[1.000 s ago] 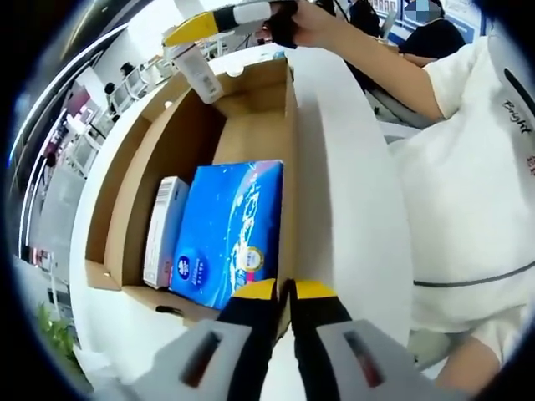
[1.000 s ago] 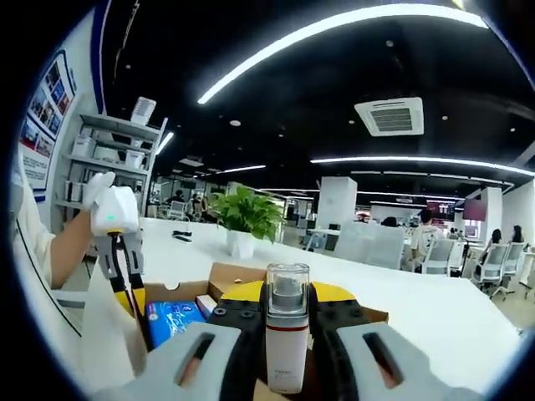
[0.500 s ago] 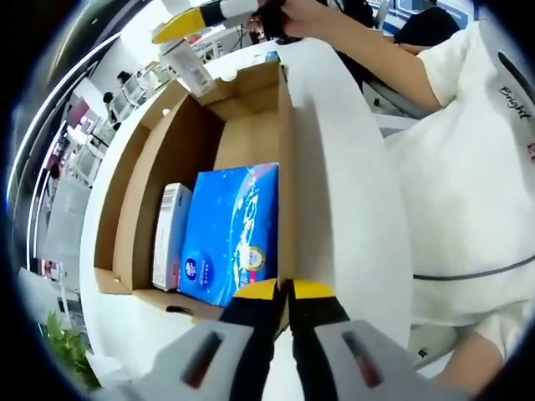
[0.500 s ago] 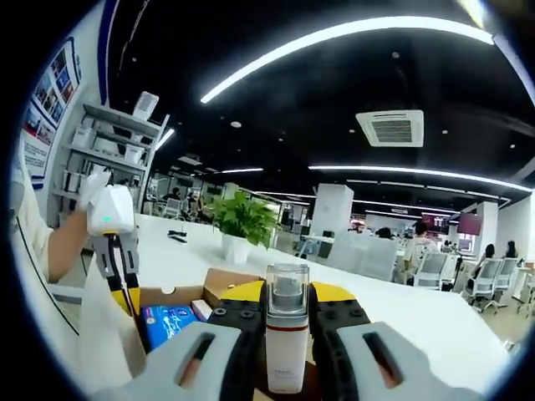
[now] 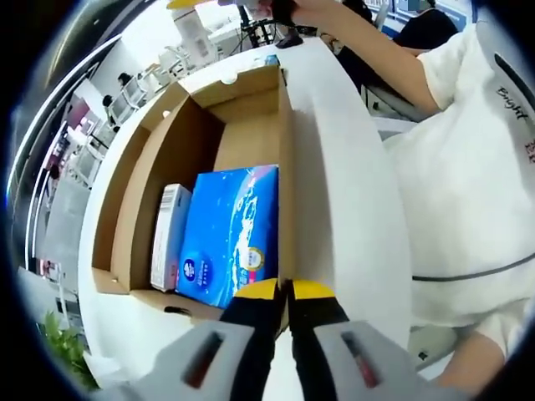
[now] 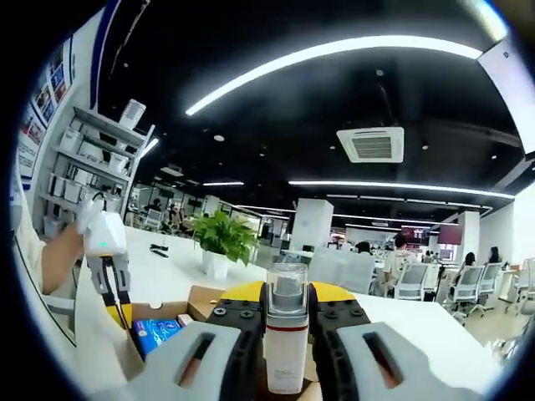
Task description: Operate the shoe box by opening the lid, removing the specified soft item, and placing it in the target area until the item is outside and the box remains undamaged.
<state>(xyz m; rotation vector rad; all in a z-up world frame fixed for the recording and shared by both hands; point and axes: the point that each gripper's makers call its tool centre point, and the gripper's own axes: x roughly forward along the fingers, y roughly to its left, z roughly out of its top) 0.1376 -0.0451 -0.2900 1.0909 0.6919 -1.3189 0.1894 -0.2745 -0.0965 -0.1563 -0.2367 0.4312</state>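
Note:
The open cardboard shoe box lies on a white table. Inside it, a blue soft tissue pack lies beside a small white carton. My left gripper is shut on the near end of the box's right wall. My right gripper is shut on a white bottle with a clear cap and a red band, held upright well above the box. In the left gripper view that bottle hangs past the box's far end. The left gripper also stands at the box edge in the right gripper view.
A person in a white shirt stands along the table's right side. A potted plant stands farther along the table. Behind are office desks, chairs, shelves and seated people.
My right gripper has lifted the bottle higher and farther from the box, and its view now tilts up more. The left gripper still holds the box wall in the same place.

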